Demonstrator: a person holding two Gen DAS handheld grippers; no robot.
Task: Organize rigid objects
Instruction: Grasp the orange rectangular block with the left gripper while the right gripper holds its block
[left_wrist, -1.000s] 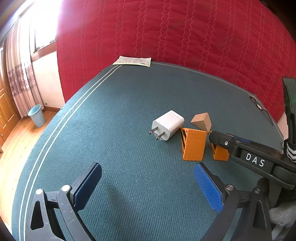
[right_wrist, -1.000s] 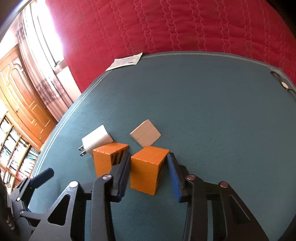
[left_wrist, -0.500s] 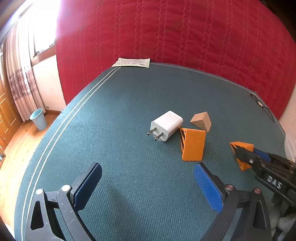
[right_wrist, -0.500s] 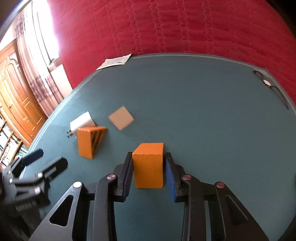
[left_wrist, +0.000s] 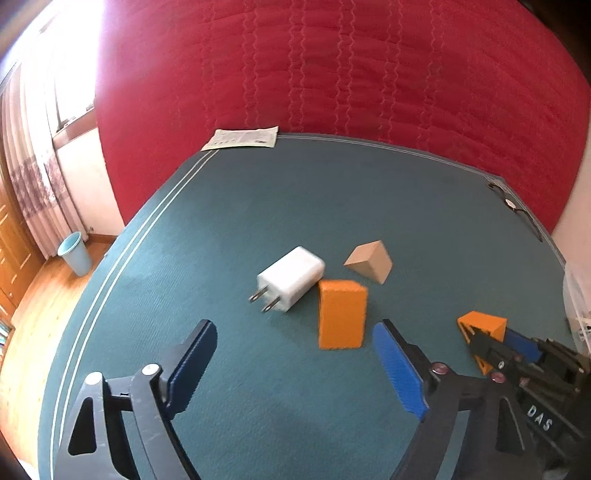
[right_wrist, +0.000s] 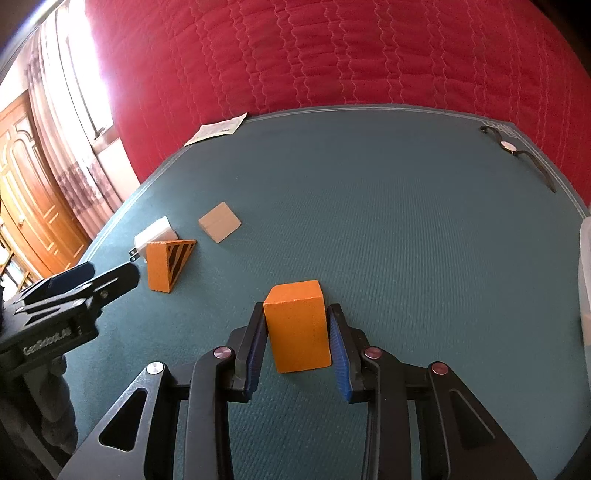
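Right tongs (right_wrist: 297, 343) pinch an orange block (right_wrist: 297, 325) that stands on the green worktop (right_wrist: 406, 229). Left tongs (left_wrist: 295, 365) are spread wide above the worktop, and just ahead of them a second orange block (left_wrist: 341, 314) touches a white charger (left_wrist: 290, 278), with a tan block (left_wrist: 369, 260) near.

- A quilted red fabric backdrop (left_wrist: 369, 74) rises behind the teal carpeted table (left_wrist: 258, 206).
- Bright window (left_wrist: 70, 74), patterned curtain (left_wrist: 33, 192), wooden floor (left_wrist: 33, 310), light-blue plastic bin (left_wrist: 75, 253), carved wooden door (right_wrist: 33, 192).

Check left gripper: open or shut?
Open. The left gripper has its blue pads spread wide with only teal mat between them; the orange wedge block sits beyond, untouched.
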